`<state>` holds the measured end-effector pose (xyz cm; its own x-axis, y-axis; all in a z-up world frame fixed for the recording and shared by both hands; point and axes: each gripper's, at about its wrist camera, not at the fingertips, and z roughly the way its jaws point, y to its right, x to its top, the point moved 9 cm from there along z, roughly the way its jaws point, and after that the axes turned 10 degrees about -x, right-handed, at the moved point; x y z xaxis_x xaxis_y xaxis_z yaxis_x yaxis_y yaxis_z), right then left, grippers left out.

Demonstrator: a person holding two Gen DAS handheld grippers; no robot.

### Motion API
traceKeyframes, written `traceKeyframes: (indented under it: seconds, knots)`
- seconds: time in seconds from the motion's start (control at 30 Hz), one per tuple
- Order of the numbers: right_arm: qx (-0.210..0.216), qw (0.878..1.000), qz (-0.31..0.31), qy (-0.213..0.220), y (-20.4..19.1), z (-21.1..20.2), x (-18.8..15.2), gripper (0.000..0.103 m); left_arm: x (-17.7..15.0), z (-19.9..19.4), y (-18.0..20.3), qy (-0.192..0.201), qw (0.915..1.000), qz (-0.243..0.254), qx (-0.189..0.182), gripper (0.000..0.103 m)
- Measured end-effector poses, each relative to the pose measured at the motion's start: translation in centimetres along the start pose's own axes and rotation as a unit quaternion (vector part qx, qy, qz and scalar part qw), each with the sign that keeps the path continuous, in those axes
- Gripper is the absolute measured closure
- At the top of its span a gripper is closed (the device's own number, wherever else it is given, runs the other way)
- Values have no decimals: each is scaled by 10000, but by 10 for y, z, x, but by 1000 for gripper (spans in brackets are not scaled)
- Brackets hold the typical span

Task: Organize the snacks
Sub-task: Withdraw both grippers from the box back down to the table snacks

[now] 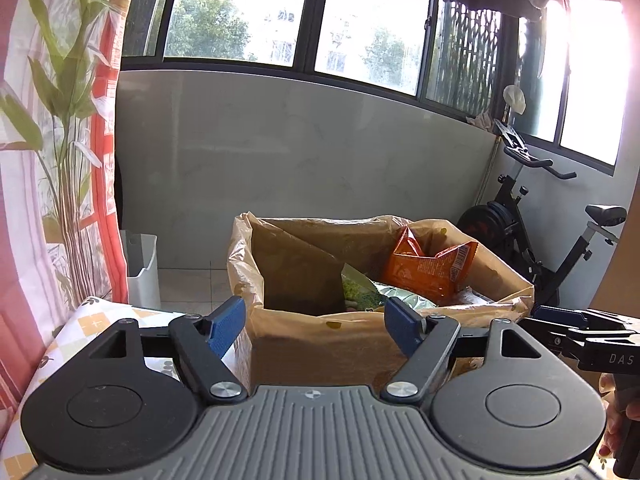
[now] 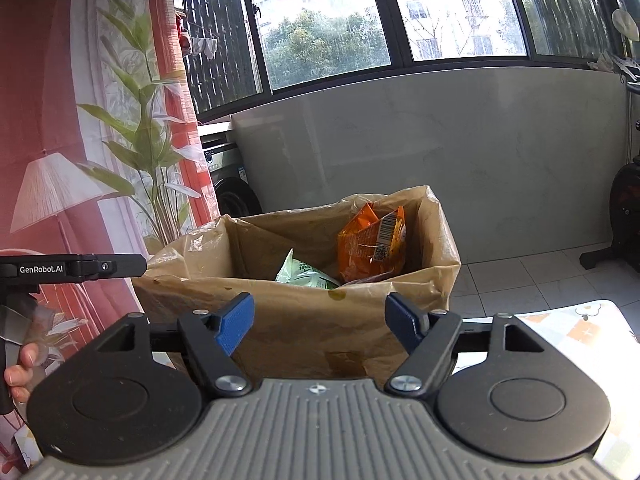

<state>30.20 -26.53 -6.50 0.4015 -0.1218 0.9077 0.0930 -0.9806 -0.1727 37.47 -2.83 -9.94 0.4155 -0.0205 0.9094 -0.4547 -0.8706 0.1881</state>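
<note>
Two snack packets (image 1: 428,268) (orange, green) inside the lined box (image 1: 320,336).

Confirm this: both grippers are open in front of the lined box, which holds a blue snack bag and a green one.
Not quite: the snack bag is orange, not blue, as the right wrist view shows. The rest stands: green bag, lined box, left gripper and right gripper open.

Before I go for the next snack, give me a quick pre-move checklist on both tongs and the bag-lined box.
1. Left tongs open with nothing between them: ok.
2. Right tongs open with nothing between them: ok.
3. Bag-lined box upright with its mouth open: ok.
4. Orange snack bag and green packet inside the box: ok.
5. Next snack to pick in view: not ok, none shows outside the box.
6. Free room in the box's left part: ok.
</note>
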Motion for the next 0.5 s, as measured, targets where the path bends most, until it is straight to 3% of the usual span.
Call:
traceKeyframes:
  seconds: [0.5]
  knots:
    - [-27,9997,-82,-231,-3,-24,-44,20,-47,-24,4,-126,9989,-453,-2,20]
